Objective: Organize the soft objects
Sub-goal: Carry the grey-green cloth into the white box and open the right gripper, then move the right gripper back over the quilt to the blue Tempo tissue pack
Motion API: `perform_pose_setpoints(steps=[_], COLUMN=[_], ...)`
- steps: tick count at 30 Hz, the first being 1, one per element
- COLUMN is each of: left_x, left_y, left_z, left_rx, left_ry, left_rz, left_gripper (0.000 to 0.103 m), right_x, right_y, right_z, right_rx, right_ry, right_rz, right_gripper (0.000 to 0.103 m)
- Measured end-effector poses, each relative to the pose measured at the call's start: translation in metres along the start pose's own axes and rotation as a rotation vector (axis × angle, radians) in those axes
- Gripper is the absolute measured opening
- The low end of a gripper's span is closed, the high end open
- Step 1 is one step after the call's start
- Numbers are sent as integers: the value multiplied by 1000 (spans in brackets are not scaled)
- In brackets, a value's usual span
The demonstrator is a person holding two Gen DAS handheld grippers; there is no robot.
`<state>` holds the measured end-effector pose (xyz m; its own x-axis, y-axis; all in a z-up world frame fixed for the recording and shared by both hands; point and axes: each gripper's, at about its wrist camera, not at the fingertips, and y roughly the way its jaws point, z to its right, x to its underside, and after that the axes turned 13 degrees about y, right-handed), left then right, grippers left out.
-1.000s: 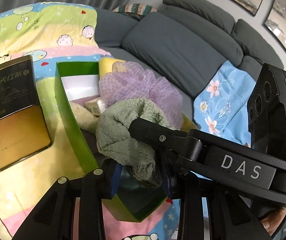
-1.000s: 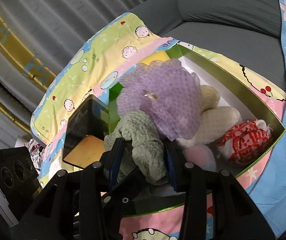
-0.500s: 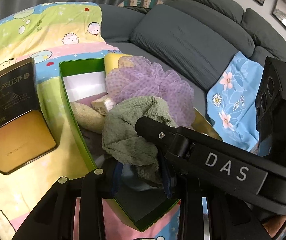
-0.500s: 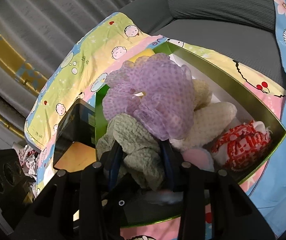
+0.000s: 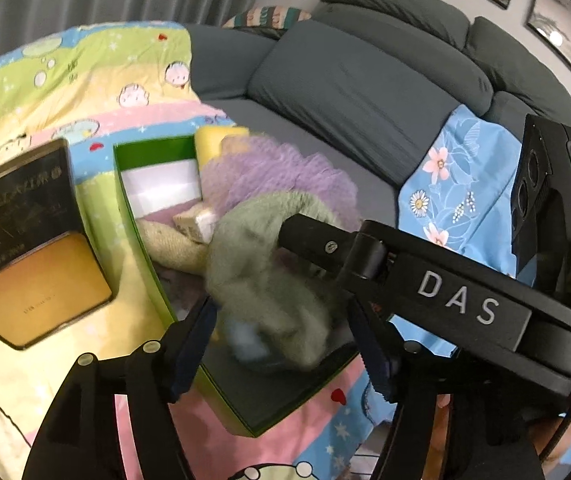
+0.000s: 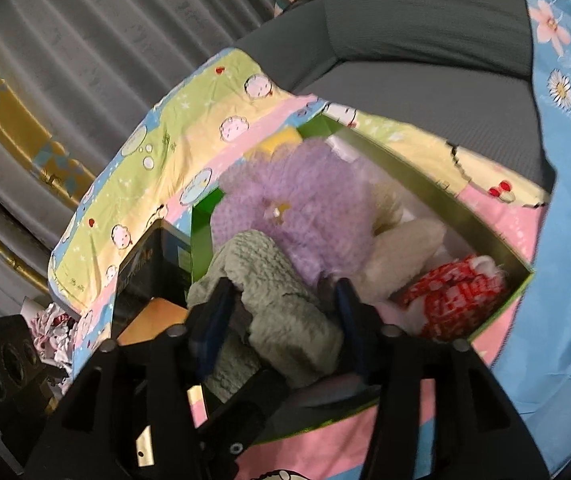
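Note:
A grey-green fluffy cloth lies at the near end of the green box, also in the right wrist view. Both grippers stand open around it: my left gripper and my right gripper, jaws wide apart, the cloth loose between them. Behind it in the box lie a purple mesh puff, a cream plush, a red-and-white cloth and a yellow sponge. The right gripper's arm crosses the left wrist view.
The box sits on a cartoon-print blanket over a grey sofa. A black-and-gold tin lies left of the box. A blue floral cloth drapes the sofa on the right. Crumpled paper lies at far left.
Both grippers have opened: their jaws were pinched on the grey-green cloth and now stand wide apart. The cloth has dropped lower into the box's near end.

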<state>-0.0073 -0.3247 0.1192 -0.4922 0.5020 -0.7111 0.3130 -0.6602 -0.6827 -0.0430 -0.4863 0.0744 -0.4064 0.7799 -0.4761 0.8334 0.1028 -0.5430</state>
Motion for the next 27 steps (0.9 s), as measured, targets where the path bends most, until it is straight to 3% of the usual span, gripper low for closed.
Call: perform_pose_setpoints(steps=[2,4,5,8,21,27], left_x=[-1,-2,-2,1,21,45], left_y=[-5,-11,-13,-24,-81,-118], left_z=[0,0,-1,-2,-16,-40], left_rx=[11,15,14,6,11,-61], left_ry=[-4,-6,-6,-10,-78,-137], left_rz=[12,26,28,50,128,159], left_gripper=[72,74,80,81,83,83], right_x=[-1,-1,-1,0,16,28], right_y=[-6,-11,-13,-20,-52,-62], right_z=[1,1,2,3,-23,-43], right_rx=[15,23,27,33,49,27], right_ry=[-1,-2,0,-5,-62,-121], right_rz=[25,38,38,42,149,173], right_gripper=[69,70,70,85,96,99])
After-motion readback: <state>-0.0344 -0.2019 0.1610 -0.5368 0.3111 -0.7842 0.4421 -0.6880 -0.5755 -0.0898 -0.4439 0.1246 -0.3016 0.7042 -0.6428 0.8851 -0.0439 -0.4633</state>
